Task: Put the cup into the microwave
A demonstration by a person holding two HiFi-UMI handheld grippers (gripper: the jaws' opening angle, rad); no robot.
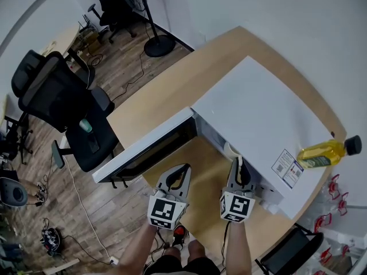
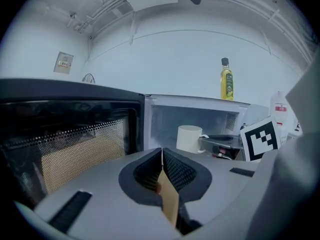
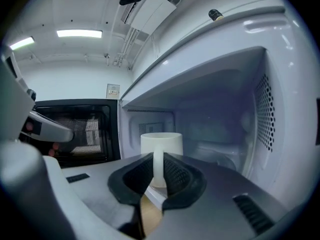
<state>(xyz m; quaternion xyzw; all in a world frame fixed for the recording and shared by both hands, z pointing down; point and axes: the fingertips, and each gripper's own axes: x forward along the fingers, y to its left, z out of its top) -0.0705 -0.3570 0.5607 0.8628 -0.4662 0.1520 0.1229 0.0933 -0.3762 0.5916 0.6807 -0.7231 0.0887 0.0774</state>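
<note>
The round-edged wooden worktop carries a white microwave, which takes up much of its right side. The microwave's door is swung wide open to the left, and its dark mesh window faces the person. A black office chair stands on the plank floor to the left of the worktop, well apart from it. A yellow oil bottle with a black cap lies on its side on the microwave's top, near the right-hand corner.

The left tongs hover in front of the open door, just left of the cavity mouth. Their jaws are pressed together at the tips with nothing between them.

The right tongs reach into the cavity mouth. Their jaws are clamped on the handle of the white cup, with the handle standing upright between the pads. The cup is upright inside the front of the microwave's cavity, towards its left wall. Whether its base rests on the cavity floor cannot be told. From the left gripper view the cup shows just inside the opening, with the right tongs beside it.
</note>
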